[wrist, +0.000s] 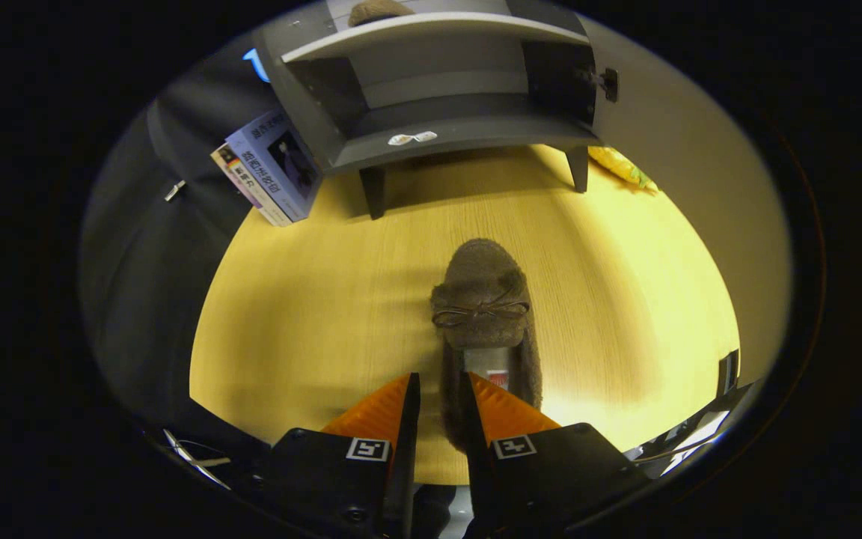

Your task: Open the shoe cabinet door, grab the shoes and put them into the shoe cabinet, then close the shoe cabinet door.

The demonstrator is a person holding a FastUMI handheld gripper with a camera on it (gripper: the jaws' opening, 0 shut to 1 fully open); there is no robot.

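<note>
A brown fuzzy shoe [483, 292] with a small bow points away from me toward the grey shoe cabinet [446, 138]. My gripper [442, 378] is shut on the shoe: one finger is outside its left side wall and the other inside its opening. The cabinet stands on short legs at the far side of the wooden table [311, 314]. Its door [670, 150] is swung open to the right and its lower compartment is bare. A second brown shoe [377, 10] rests on the shelf above.
Books [274, 165] lean against the cabinet's left side. A yellow patterned item [622, 166] lies by the cabinet's right leg, near the open door. Cables run along the table's near edge beside the gripper.
</note>
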